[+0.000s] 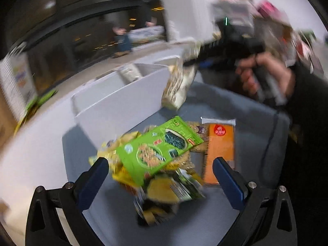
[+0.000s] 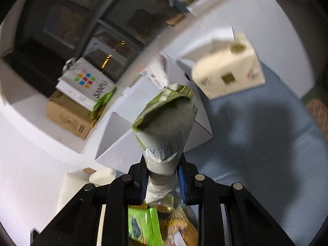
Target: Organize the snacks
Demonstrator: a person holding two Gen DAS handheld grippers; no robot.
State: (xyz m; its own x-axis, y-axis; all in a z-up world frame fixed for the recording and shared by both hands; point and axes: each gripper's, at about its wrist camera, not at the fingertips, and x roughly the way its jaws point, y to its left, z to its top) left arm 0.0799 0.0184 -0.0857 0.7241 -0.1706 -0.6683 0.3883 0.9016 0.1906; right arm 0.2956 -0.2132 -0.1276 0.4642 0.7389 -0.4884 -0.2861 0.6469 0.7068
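Office-like room: glass partition (image 2: 61, 30), stacked cardboard boxes (image 2: 67, 116).

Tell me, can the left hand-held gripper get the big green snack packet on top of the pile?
Probably yes. The left hand-held gripper is open, with the green packet lying on top of the pile just ahead of its fingers, and nothing covers it. The right hand-held gripper holds its own packet higher up, clear of the pile.
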